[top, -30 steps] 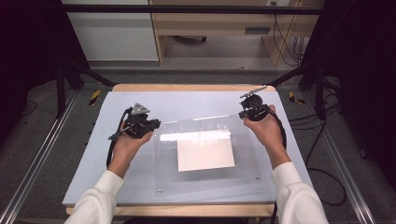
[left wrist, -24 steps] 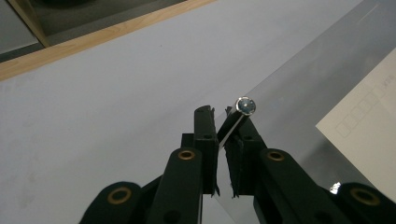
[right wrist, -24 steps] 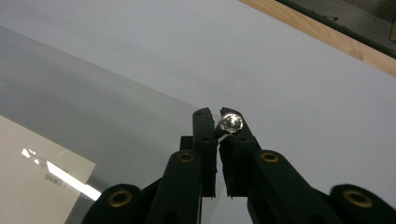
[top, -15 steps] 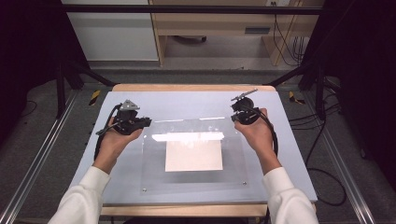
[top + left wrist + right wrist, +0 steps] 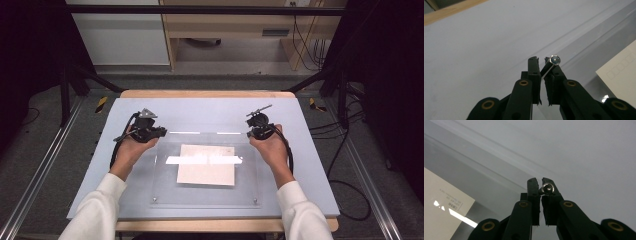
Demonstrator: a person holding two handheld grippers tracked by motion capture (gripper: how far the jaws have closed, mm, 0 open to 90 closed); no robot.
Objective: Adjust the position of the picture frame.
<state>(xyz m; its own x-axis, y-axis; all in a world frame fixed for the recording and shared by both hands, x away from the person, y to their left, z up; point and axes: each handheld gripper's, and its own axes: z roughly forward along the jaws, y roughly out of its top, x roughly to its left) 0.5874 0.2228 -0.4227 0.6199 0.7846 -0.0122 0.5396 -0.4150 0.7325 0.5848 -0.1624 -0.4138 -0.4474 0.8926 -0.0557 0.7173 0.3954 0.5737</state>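
Left hand-held gripper [image 5: 159, 132]: its black jaws are closed narrow on the far left corner of the clear, flat, rectangular acrylic sheet [image 5: 205, 192]. In the left gripper view [image 5: 543, 65] the thin edge of the sheet sits between the jaws, beside a small round metal bolt head [image 5: 555, 59].
Right hand-held gripper [image 5: 256, 131]: it is closed in the same way on the far right corner of the sheet. In the right gripper view [image 5: 540, 186] a round metal bolt head [image 5: 547, 188] is just beside the jaw tips.
Acrylic sheet: it is in the middle of the pale grey desk [image 5: 210, 107], and both far corners are gripped.
Paper: a white rectangular paper [image 5: 206, 164] shows through the middle of the sheet.
Hands: the left hand [image 5: 131, 150] and the right hand [image 5: 270, 147] come from white sleeves at the near edge.
Reflection: a bright strip of light crosses the sheet over the paper.
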